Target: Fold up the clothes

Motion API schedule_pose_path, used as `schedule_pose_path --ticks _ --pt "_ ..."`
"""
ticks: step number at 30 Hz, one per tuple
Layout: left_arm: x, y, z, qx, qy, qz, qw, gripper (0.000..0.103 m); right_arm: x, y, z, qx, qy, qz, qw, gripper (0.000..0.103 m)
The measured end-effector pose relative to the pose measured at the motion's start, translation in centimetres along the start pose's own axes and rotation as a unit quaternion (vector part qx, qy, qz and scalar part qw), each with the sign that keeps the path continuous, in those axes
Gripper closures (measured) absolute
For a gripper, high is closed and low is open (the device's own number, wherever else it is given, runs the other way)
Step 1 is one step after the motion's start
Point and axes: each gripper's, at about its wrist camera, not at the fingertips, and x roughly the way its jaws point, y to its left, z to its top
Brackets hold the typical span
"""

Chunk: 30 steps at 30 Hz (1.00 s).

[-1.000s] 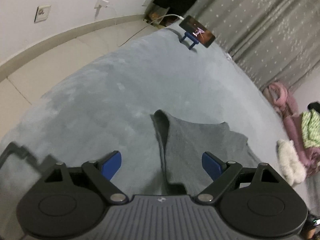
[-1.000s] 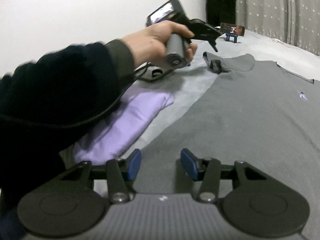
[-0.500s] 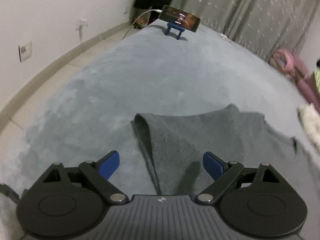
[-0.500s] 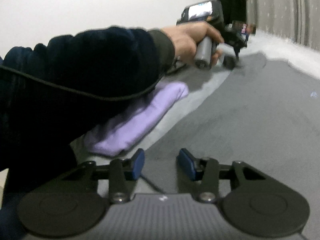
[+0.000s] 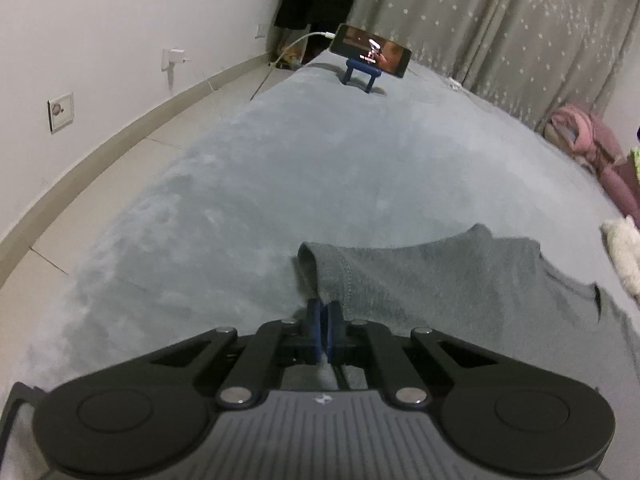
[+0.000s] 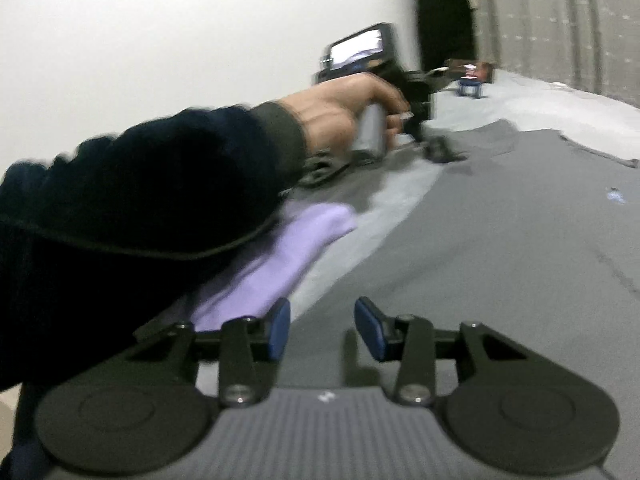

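Grey shirt [image 6: 500,248] spread flat on blue-grey bed cover [image 5: 280,184]; right gripper [image 6: 322,326] just above its near hem, fingers apart, holding nothing. Folded lilac garment [image 6: 280,252] beside shirt, partly under dark sleeve [image 6: 160,188]. Left gripper [image 5: 324,326] farther up, blue pads pressed together, pinching sleeve cuff [image 5: 316,268]. Phone [image 5: 372,50] on blue stand [image 5: 360,74] at far bed edge; pink clothes [image 5: 592,136] beside curtain [image 5: 500,20]

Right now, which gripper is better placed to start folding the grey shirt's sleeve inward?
Left. The left gripper is shut on the cuff of the grey shirt, so it can likely carry the sleeve over. The right gripper is open above the shirt's lower body, holding nothing.
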Motion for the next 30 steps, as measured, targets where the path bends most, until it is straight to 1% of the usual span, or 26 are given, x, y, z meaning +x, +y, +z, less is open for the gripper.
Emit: schedule_pose_path --ticks 3,6,7,9,10,11,13,15,16,17,19,20,23,26,28,30 --pt "-0.1 0.4 0.1 -0.012 -0.001 -0.007 0.9999 0.1 0.1 -1.6 0.1 0.011 -0.004 -0.03 0.999 0.064" --pt "0.1 0.7 0.1 -0.035 0.01 -0.026 0.999 0.1 0.3 -3.2 0.1 0.023 -0.003 -0.058 0.998 0.062" --pt "0.2 0.7 0.1 -0.039 0.012 -0.025 0.9989 0.099 0.4 -3.7 0.0 0.028 0.0 -0.065 0.998 0.062" --pt "0.5 0.6 0.0 -0.035 0.011 -0.024 0.9991 0.094 0.5 -4.6 -0.2 0.034 0.006 -0.08 0.996 0.062" --pt "0.6 0.4 -0.1 -0.028 0.008 -0.025 0.9993 0.089 0.5 -4.9 -0.3 0.031 0.008 -0.092 0.995 0.062" --pt "0.7 0.1 -0.2 -0.021 0.005 -0.027 0.9994 0.081 0.4 -5.3 -0.4 0.032 0.009 -0.099 0.995 0.061" --pt "0.9 -0.4 -0.5 -0.009 -0.003 -0.033 0.9994 0.071 -0.1 -6.3 -0.6 0.043 0.011 -0.112 0.993 0.061" --pt "0.9 -0.9 -0.8 0.007 -0.01 -0.023 0.9997 0.073 -0.6 -7.4 -0.8 0.054 0.012 -0.129 0.99 0.061" --pt "0.9 -1.3 -0.9 0.023 -0.013 -0.011 0.9996 0.087 -0.9 -8.2 -1.0 0.06 0.013 -0.14 0.988 0.06" --pt "1.0 -1.5 -1.0 0.037 -0.016 -0.001 0.9992 0.094 -1.2 -8.9 -1.1 0.068 0.015 -0.149 0.986 0.06" --pt "1.0 -1.3 -1.0 0.041 -0.016 0.003 0.999 0.096 -1.8 -10.3 -1.5 0.085 0.017 -0.166 0.982 0.059" --pt "1.0 -0.9 -0.9 0.032 -0.015 0.001 0.9994 0.1 -2.3 -11.1 -1.7 0.092 0.017 -0.179 0.979 0.059" --pt "0.8 0.0 -0.6 0.008 -0.011 -0.008 0.9999 0.1 -3.6 -13.3 -2.5 0.107 0.02 -0.227 0.968 0.058" --pt "0.7 -0.2 -0.7 0.016 -0.014 0.0 0.9998 0.1 -5.1 -15.4 -3.3 0.125 0.024 -0.263 0.956 0.058" --pt "0.7 -0.2 -0.8 0.016 -0.016 0.003 0.9997 0.1 -6.3 -16.9 -3.9 0.139 0.03 -0.289 0.947 0.056" --pt "0.6 -0.2 -0.8 0.014 -0.017 0.004 0.9998 0.1 -7.4 -18.4 -4.4 0.159 0.034 -0.304 0.939 0.056"
